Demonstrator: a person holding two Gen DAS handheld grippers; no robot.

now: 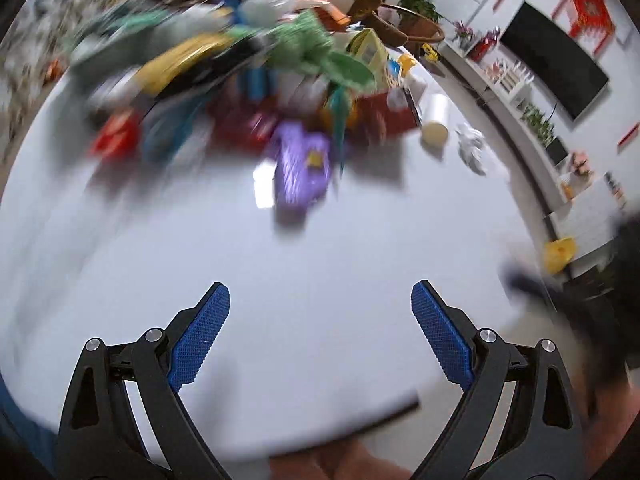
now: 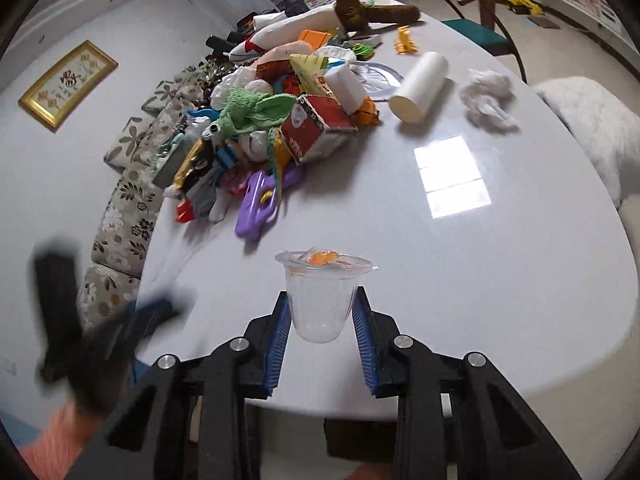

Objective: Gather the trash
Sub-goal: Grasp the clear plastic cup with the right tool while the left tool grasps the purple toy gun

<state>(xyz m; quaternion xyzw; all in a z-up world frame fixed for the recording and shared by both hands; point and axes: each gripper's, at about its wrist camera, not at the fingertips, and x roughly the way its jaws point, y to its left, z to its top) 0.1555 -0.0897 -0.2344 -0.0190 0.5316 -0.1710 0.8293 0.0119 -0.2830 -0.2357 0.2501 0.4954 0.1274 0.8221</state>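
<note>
My right gripper [image 2: 322, 312] is shut on a clear plastic cup [image 2: 320, 300] with an orange scrap under its peeled film lid, held above the near edge of the white table [image 2: 500, 280]. My left gripper [image 1: 320, 300] is open and empty over the table's near part; it shows blurred at the left of the right wrist view [image 2: 120, 320]. A pile of mixed items [image 2: 272, 120] lies mid-table: a red carton [image 2: 316, 128], a green plush [image 2: 248, 112], a purple plastic piece [image 2: 260, 204]. A crumpled white tissue [image 2: 490, 100] and a white roll [image 2: 420, 86] lie to the right of the pile.
A floral sofa [image 2: 128, 184] runs along the table's left side. A wooden chair [image 2: 480, 4] stands at the far end. A white furry seat [image 2: 592, 128] is at the right. A TV [image 1: 556, 60] and shelf line the wall in the left wrist view.
</note>
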